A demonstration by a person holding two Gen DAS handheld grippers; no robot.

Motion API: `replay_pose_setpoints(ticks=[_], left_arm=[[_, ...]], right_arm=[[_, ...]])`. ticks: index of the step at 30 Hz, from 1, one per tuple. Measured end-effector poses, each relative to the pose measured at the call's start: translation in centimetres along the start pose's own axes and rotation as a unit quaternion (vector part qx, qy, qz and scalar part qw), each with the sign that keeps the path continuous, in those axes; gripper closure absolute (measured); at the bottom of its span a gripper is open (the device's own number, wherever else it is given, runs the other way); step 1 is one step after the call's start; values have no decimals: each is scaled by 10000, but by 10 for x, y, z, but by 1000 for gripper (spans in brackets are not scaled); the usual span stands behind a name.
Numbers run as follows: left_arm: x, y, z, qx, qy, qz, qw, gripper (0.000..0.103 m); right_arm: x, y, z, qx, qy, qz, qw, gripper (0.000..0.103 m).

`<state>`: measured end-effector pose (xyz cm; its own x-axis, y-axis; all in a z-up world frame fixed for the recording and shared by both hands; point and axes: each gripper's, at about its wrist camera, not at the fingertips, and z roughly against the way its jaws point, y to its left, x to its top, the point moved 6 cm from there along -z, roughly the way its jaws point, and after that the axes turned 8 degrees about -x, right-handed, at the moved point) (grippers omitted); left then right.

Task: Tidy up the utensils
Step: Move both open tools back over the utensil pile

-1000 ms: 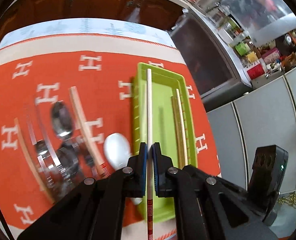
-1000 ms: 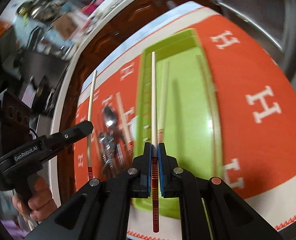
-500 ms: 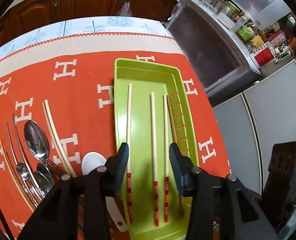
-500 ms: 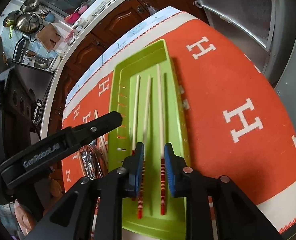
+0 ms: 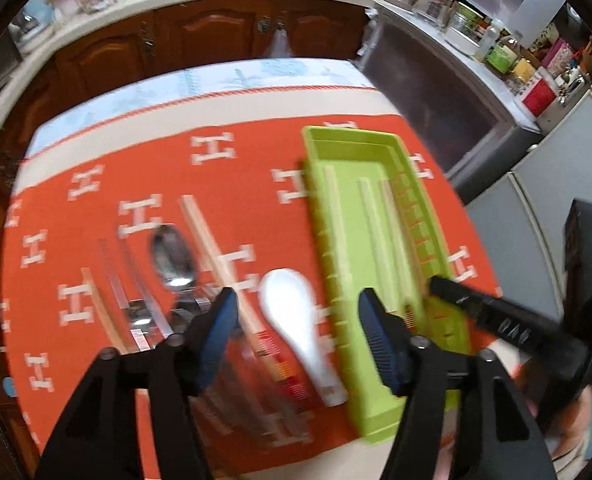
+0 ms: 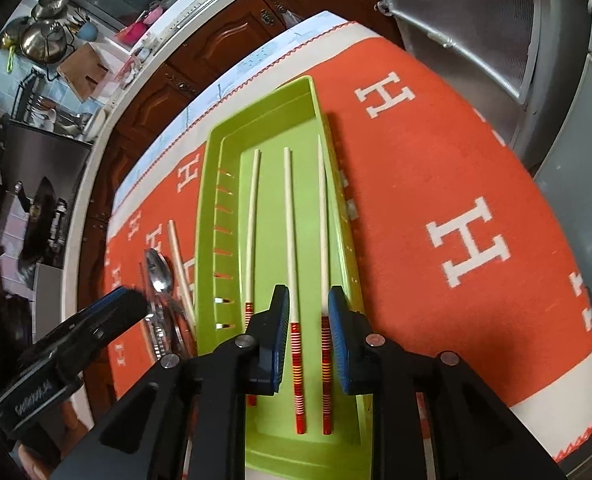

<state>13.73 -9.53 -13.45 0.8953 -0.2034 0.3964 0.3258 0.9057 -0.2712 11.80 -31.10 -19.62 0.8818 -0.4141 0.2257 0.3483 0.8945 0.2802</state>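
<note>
Green tray [image 6: 215, 184] sits on the orange tablecloth [image 6: 436, 168], long axis running near to far. Three pale chopsticks with red-striped handles lie in it side by side: left one [image 6: 251, 232], middle one [image 6: 291, 248], right one [image 6: 323, 240] along the tray's right wall. Striped ends point near.

Right gripper [image 6: 307, 336] hangs over the near end of the tray, jaws partly apart. The middle and right chopstick handles show in the gap, but the pads press on neither; nothing held.

Left gripper [image 5: 296, 340] is over the cloth just left of the tray, jaws opening, already wide, empty. Left wrist view is motion-blurred. The white spoon [image 5: 296, 320] lies on the cloth in the gap between its fingers, just beside the tray's left wall.

Further left on the cloth: two more striped chopsticks [image 5: 215, 256], a metal spoon [image 5: 173, 256], and more metal cutlery [image 5: 135, 316] too blurred to sort. Another thin stick [image 5: 99, 304] lies at the far left of that pile.

Wooden cabinets [image 6: 215, 40] stand beyond the table's far edge.
</note>
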Motion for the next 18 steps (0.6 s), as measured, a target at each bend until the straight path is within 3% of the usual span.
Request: replay_pose_setpoints(ticks=[4,12,18], left_arm=[[-13,37,18,447,-128,100,9989,37],[-56,125,28,870,8,1002,9912,37],[-92,157,22,895,222,1371,9862,37]], right_arm=[[1,1,0,-128,-42,89,9999,82],[-1,4,3,-410,-81,199,9989,84],[-15,41,15,-101,-64,613,9980,84]])
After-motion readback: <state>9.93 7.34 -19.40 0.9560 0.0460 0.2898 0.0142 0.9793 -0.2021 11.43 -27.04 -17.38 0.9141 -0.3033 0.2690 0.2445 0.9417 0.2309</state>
